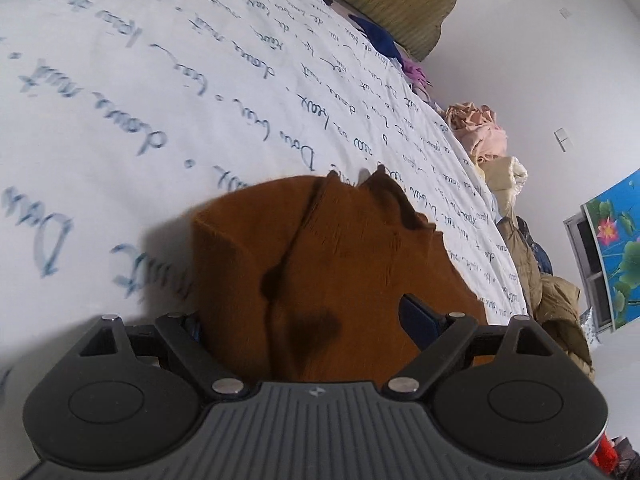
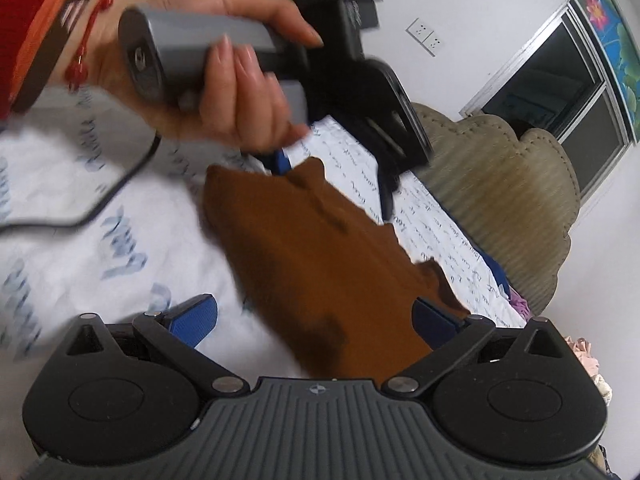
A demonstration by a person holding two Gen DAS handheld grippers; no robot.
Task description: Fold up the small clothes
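Note:
A brown knitted garment lies folded on the white bedsheet with blue handwriting. My left gripper stands open, wide across the garment's near end. Its right blue pad shows over the cloth, while the left finger is mostly hidden behind the cloth's edge. In the right wrist view the same garment stretches away from my right gripper, also open. That gripper's left pad is clear of the cloth and the right pad is at a cloth corner. A hand holds the left gripper at the garment's far end.
Heaped clothes in pink, cream and olive line the bed's far edge. A ribbed beige headboard stands beyond the bed, with a dark window and a blue flower curtain behind. A black cable trails over the sheet.

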